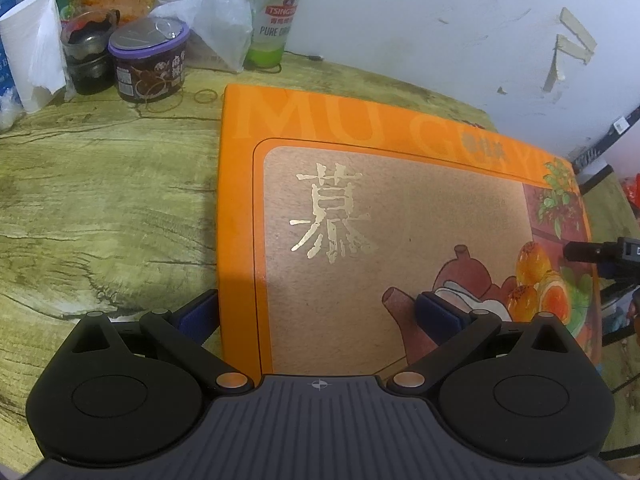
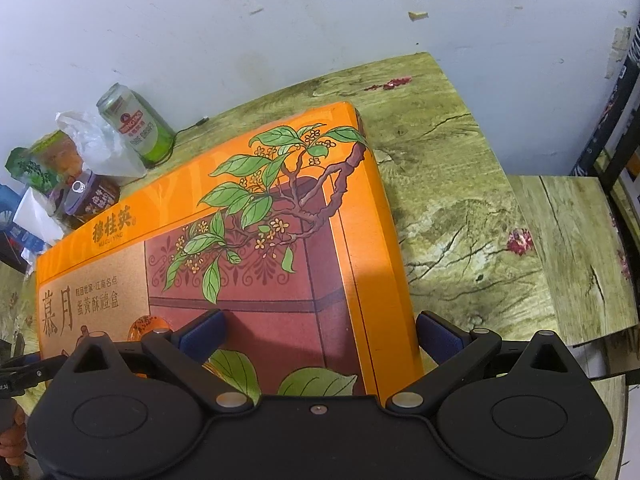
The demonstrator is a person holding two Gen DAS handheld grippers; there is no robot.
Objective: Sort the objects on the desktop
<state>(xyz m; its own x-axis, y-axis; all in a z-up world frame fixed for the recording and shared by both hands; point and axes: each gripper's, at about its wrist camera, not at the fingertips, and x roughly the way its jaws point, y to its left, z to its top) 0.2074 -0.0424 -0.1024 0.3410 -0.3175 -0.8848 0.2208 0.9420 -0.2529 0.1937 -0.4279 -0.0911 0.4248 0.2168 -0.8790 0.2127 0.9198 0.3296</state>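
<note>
A large flat orange gift box [image 1: 360, 208] with gold characters and a teapot picture lies on the wood-grain table [image 1: 100, 200]. My left gripper [image 1: 318, 314] is open and straddles the box's near left edge: its left finger [image 1: 200, 312] is beside the box's side, its right finger [image 1: 436, 314] over the lid. The same orange box [image 2: 280, 240] shows a leafy branch print in the right wrist view. My right gripper [image 2: 320, 334] is open across the box's near right edge, one finger [image 2: 204, 332] over the lid, the other [image 2: 438, 338] outside it.
At the back left stand a green beer can [image 1: 276, 16], a purple-lidded tub [image 1: 150, 64], a dark jar [image 1: 88, 52], a white paper cup [image 1: 34, 48] and a plastic bag [image 1: 208, 12]. A white wall [image 2: 280, 20] backs the table. A lower table section [image 2: 572, 248] lies right.
</note>
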